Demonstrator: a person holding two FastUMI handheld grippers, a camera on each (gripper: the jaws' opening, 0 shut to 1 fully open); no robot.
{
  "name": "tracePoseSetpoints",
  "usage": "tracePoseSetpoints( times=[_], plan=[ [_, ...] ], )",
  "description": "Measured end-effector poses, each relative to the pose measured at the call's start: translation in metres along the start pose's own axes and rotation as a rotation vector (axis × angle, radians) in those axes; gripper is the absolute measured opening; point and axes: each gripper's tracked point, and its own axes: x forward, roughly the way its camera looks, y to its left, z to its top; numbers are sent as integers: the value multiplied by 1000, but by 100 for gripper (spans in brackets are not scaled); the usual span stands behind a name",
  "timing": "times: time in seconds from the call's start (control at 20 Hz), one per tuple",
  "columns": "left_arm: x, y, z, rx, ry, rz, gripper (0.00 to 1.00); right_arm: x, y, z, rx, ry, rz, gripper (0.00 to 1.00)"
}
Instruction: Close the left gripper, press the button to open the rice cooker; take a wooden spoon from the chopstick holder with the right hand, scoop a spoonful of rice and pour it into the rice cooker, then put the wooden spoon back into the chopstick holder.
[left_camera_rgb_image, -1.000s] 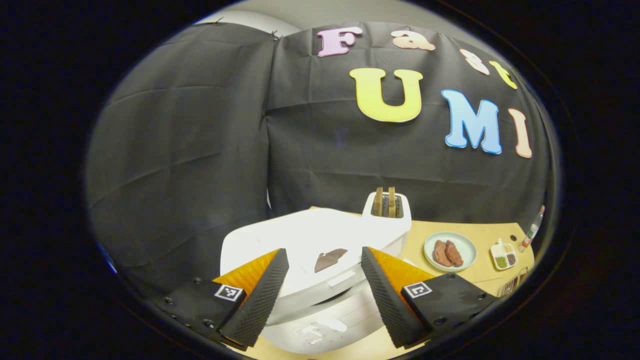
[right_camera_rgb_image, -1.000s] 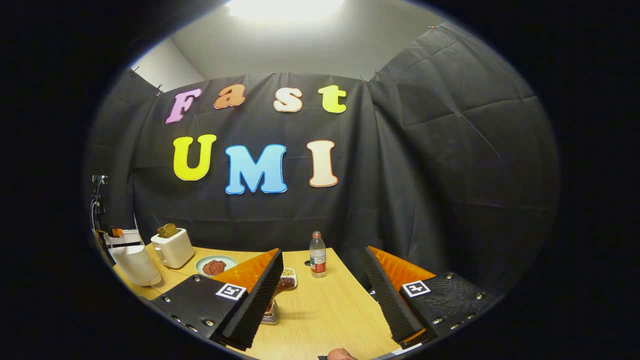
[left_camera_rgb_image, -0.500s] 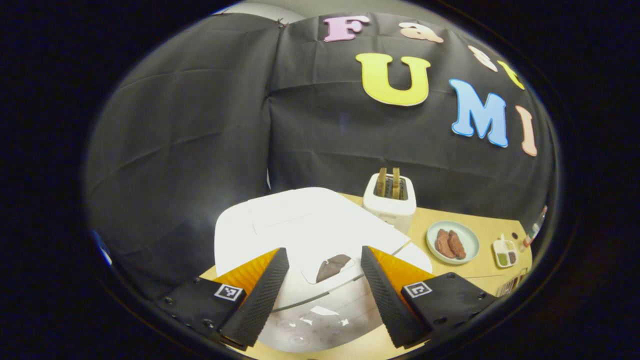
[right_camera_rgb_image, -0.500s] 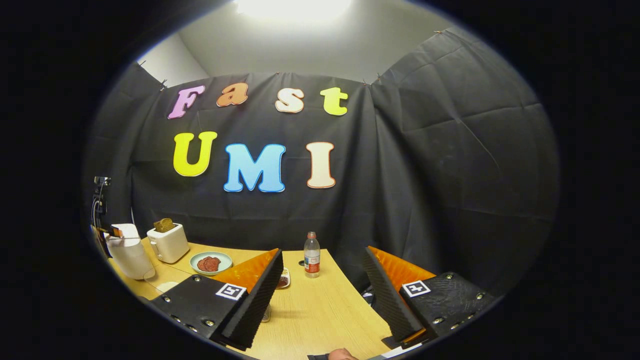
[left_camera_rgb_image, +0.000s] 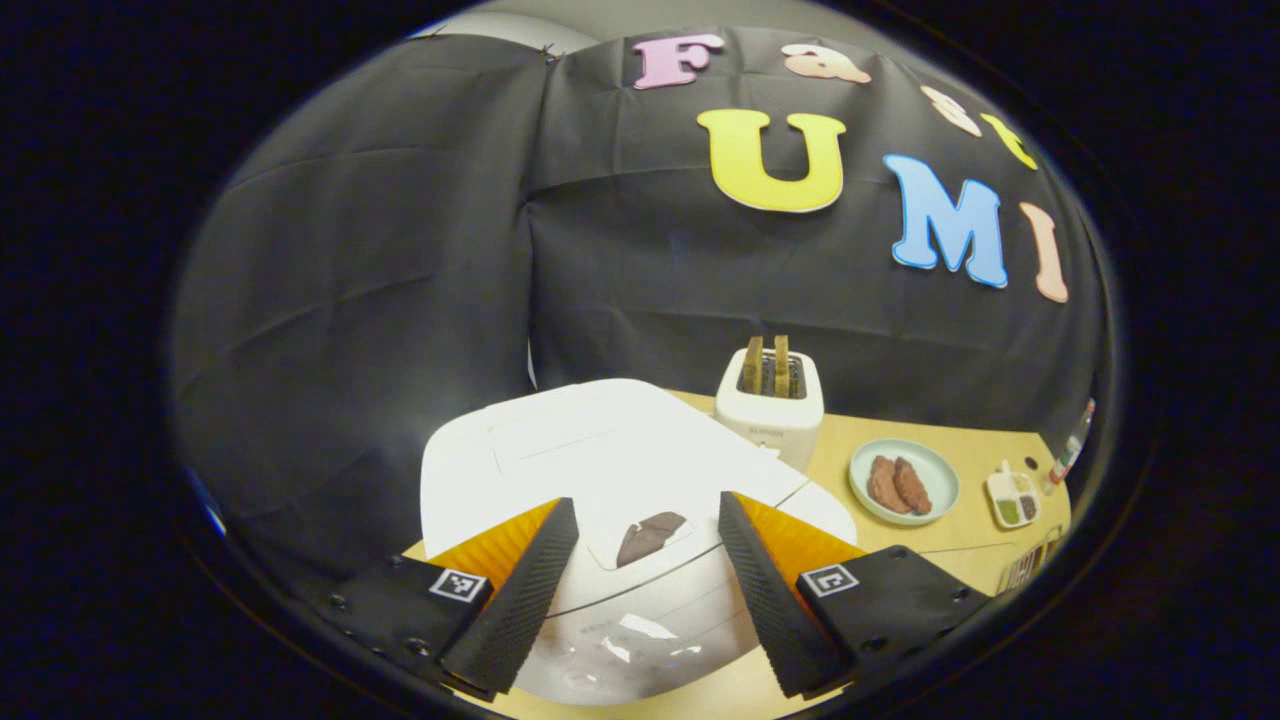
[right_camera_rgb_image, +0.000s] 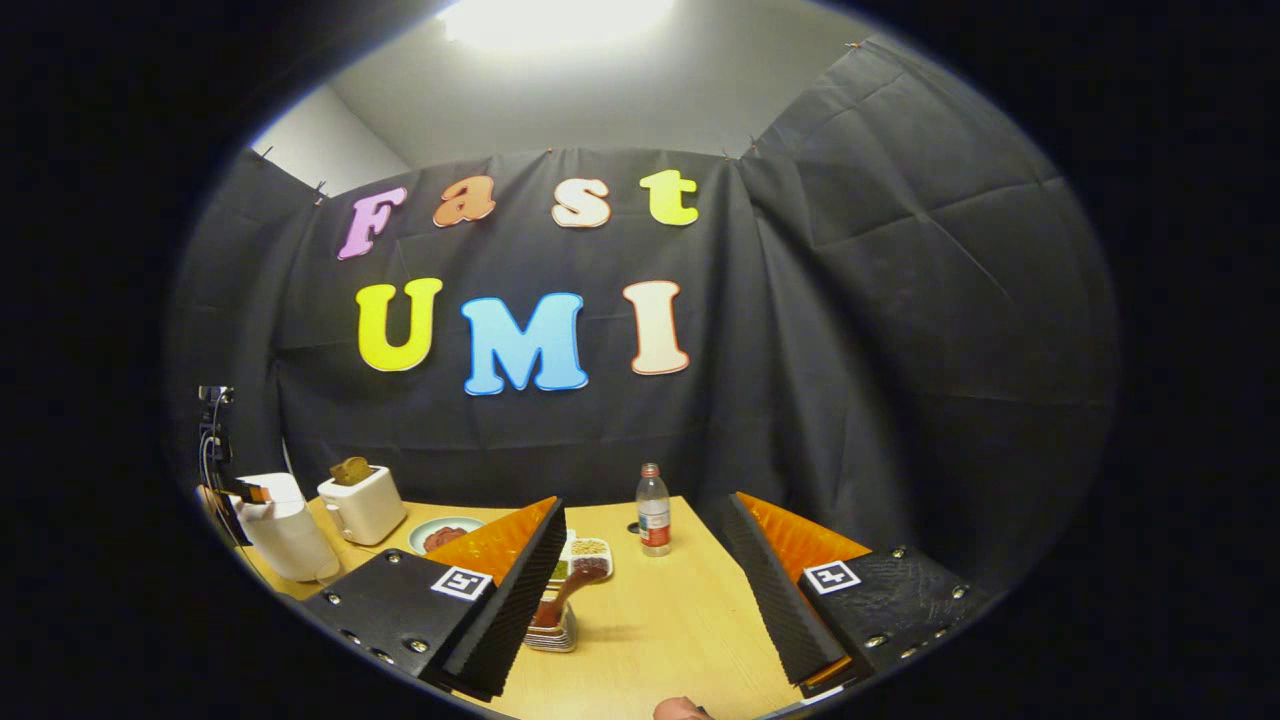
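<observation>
- The rice cooker (left_camera_rgb_image: 620, 470) sits on the table's (left_camera_rgb_image: 960, 540) left end, white, with its lid down; a dark patch at the lid's front edge looks like the release button (left_camera_rgb_image: 650, 535), though that is a judgement.
- The left gripper (left_camera_rgb_image: 648, 590) hangs just over that front edge, its jaws spread wide with the button between and beyond them, touching nothing. So the first step, closing the jaws and pressing, looks not yet done.
- In the right gripper view the cooker (right_camera_rgb_image: 285, 535) shows far off at the left, lid shut there too.
- The right gripper (right_camera_rgb_image: 655, 600) is released as well, jaws wide and empty, above the tabletop (right_camera_rgb_image: 660, 630).
- A wooden spoon (right_camera_rgb_image: 560, 595) leans out of a small holder (right_camera_rgb_image: 552, 632) just beside the right gripper's left finger, untouched; this is likely the chopstick holder.
- A divided dish (right_camera_rgb_image: 588, 555) behind it may hold the rice; too small to tell.
- Left to do, as judged: press, fetch the spoon, scoop, pour, return.
- Farther out stand a toaster (left_camera_rgb_image: 772, 405), a plate (left_camera_rgb_image: 903, 482) and a bottle (right_camera_rgb_image: 653, 510).
</observation>
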Motion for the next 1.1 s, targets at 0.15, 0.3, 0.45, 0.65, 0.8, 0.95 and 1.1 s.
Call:
tracePoseSetpoints(
  times=[0.15,0.3,0.45,0.65,0.8,0.95,1.1],
  plan=[
    [-37,-8,41,-25,-119,-11,97,3,24,14,-32,-28,75,98],
    [-95,-21,80,44,-261,-40,97,-1,47,28,-23,-58,125,98],
    [-163,-30,110,95,-386,-60,96,-10,78,39,-5,-93,151,98],
    [-231,-40,120,126,-473,-125,97,-25,111,49,-10,-124,171,98],
    [-275,-44,118,144,-508,-190,95,-38,119,50,-30,-147,174,97],
    [-310,-47,120,169,-542,-242,94,-52,131,53,-38,-159,178,98],
    [-331,-46,125,168,-577,-273,96,-62,136,52,-42,-158,165,97]
  ],
)
